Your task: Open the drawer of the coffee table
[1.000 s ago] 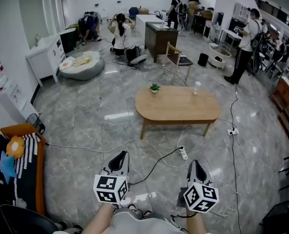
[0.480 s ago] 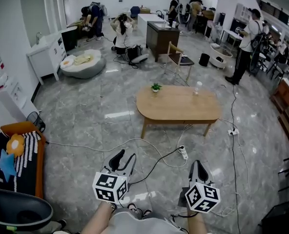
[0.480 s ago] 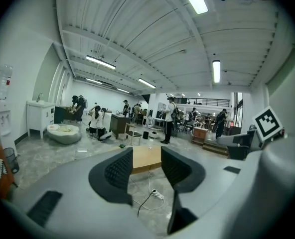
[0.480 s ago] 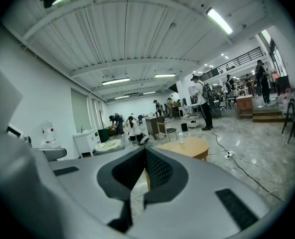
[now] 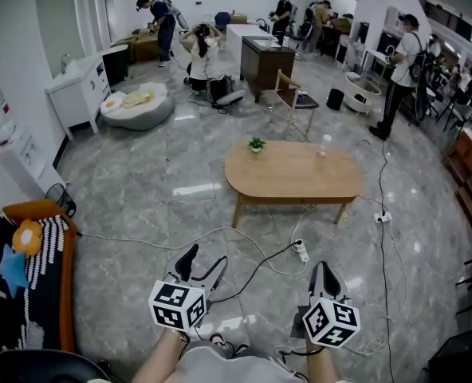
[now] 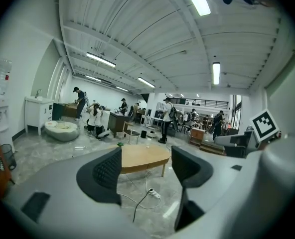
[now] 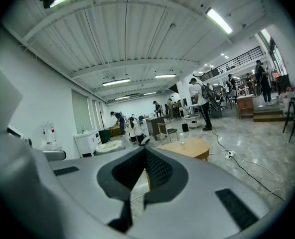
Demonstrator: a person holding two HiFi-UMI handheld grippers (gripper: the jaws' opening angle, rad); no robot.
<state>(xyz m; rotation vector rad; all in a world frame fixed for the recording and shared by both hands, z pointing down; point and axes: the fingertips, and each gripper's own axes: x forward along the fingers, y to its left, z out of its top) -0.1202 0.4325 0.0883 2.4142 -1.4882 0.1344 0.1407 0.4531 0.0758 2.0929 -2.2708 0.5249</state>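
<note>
Head view looks down; gripper views forward; all share coffee table (image 5: pixel 292 172).

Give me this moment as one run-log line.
stage: before contact | left gripper: jaws opening, nothing between them | right gripper: jaws together, empty | coffee table: ahead, apart from both, untouched

Distant coffee table (image 5: pixel 292 174), with details I cannot resolve.
In the head view the table is too small for me to pick out a drawer front or handle. The clear item (image 5: pixel 324 144) on its top may be a bottle or a glass; I cannot tell. In the right gripper view, the closed jaws of the right gripper (image 7: pixel 145 152) cover the table's left end. The orange seat (image 5: pixel 45 214) is cut by the left edge, my forearms (image 5: pixel 160 361) by the bottom edge.
</note>
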